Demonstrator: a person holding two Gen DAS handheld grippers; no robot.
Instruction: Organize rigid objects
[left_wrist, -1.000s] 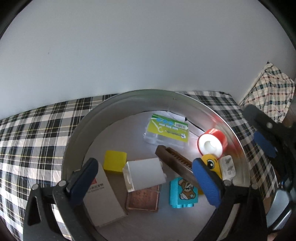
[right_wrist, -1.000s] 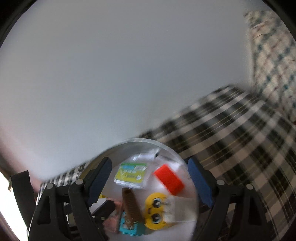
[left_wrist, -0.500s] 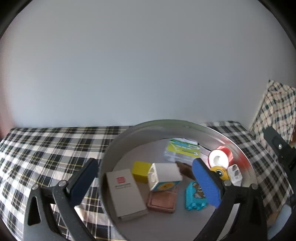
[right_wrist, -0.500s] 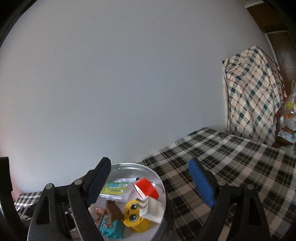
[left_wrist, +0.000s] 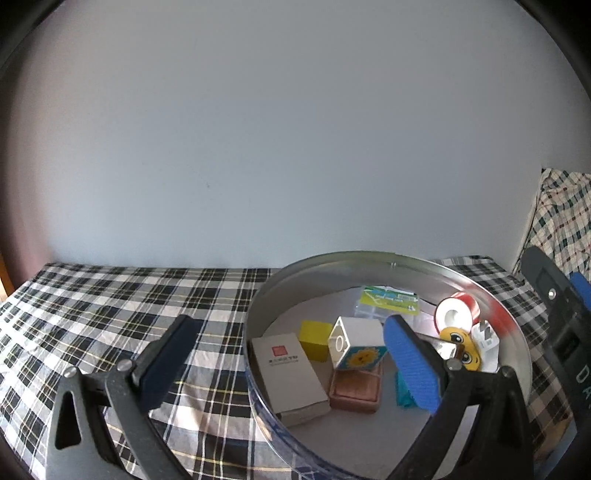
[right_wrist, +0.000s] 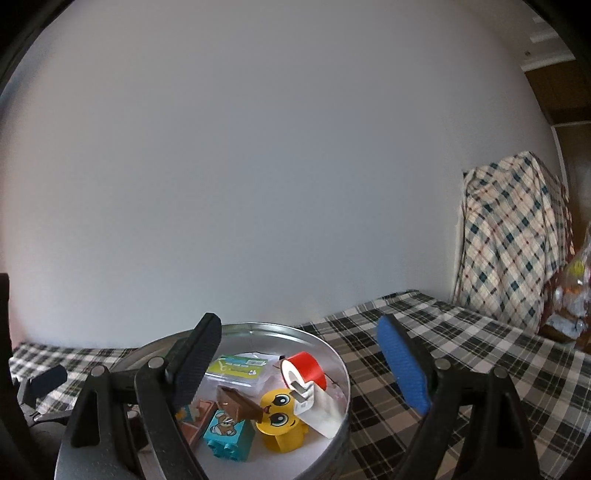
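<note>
Right hand-held gripper (right_wrist: 299, 363) hangs with jaws spread wide, nothing between them. At seven o'clock sits the round metal tin (right_wrist: 341, 373) on the plaid-covered bench (right_wrist: 461, 354). Inside it: a red tape roll (right_wrist: 308, 365) toward one o'clock, a yellow cartoon-face toy (right_wrist: 280, 419) at five, a teal bear block (right_wrist: 225, 432) at six, and a green-labelled clear case (right_wrist: 238, 369) at the far rim.

Lighting: soft, dim daylight, brighter toward the right of both views. Wall (left_wrist: 258, 147): evenly grey, darkening to black vignette at the corners. Glare: bright patch inside the metal tin (left_wrist: 491, 295), lower right of the left view. Distortion: strong fisheye curvature at the edges. Focus: sharp centrally, slight smear along the tin's right rim.
</note>
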